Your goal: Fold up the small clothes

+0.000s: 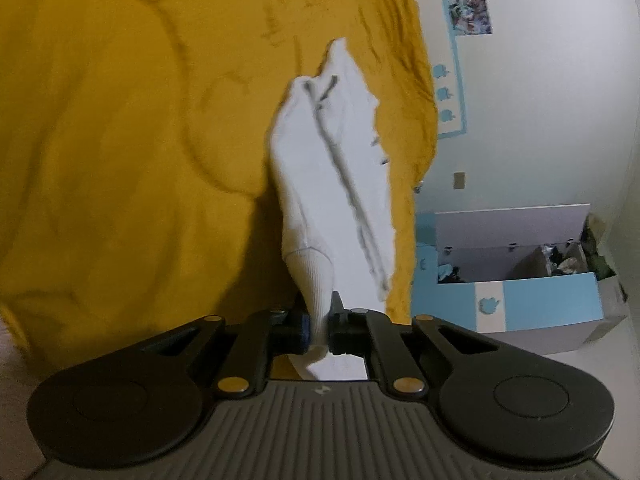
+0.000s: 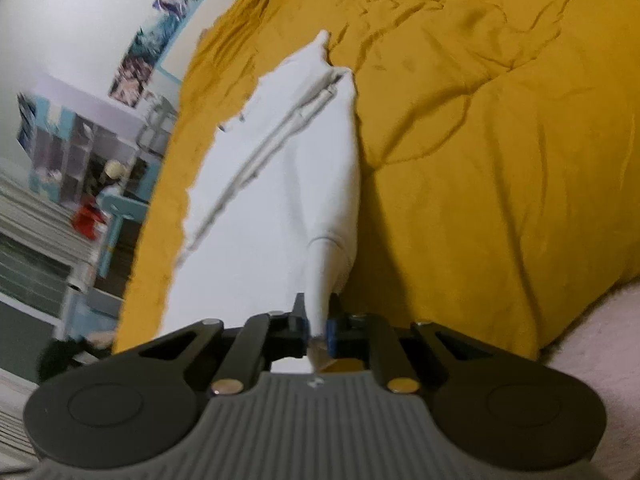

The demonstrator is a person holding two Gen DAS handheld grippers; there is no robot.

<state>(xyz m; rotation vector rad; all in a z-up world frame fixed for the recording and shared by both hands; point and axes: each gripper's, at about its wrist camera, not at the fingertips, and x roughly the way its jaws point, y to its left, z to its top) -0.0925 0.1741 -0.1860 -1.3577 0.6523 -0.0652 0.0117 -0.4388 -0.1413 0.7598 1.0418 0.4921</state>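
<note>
2 hand-held grippers, left and right, clamp white garment.

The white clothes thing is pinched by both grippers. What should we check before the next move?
1. Left gripper holds the white garment: ok, shut on a ribbed cuff.
2. Right gripper holds the garment: ok, shut on a ribbed cuff.
3. Garment over the yellow blanket, not past its edge: ok, though near the edge.
4. Fabric spread flat: not ok, it is bunched with a seam ridge down the middle.
5. Far end of the garment lying on the blanket: cannot tell.
6. Sharp view: not ok, the right wrist view is blurred.
</note>
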